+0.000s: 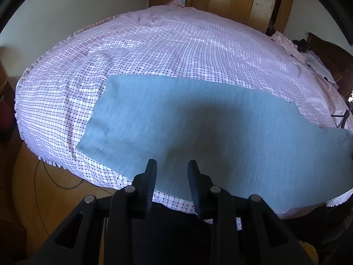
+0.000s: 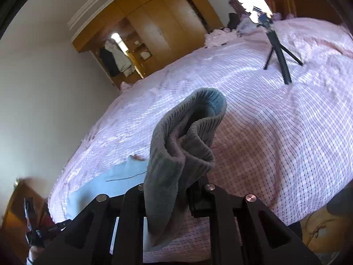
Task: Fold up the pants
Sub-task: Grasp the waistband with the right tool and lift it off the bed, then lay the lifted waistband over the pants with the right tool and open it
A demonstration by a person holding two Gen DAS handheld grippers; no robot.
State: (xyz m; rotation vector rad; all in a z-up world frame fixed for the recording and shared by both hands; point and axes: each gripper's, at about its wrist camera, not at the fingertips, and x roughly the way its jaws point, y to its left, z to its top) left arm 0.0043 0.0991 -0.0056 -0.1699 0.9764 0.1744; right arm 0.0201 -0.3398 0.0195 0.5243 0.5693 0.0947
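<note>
My right jaws [image 2: 176, 183] pinch the pants [image 1: 198, 128] by the ribbed cuff; left jaws [image 1: 172, 167] part-open, empty (hovering at the bed's [image 1: 176, 44] near edge); carry cuff across evenly, keeping the fold square.

The left tongs [image 1: 172, 165] are black plastic. Each of their two fingers [image 1: 150, 183] has a bumpy dark blue strip on the inside. Four round silver screws sit on the black frame behind them. The right tongs [image 2: 194, 185] have the same black frame, with round silver screws and open slots.
</note>
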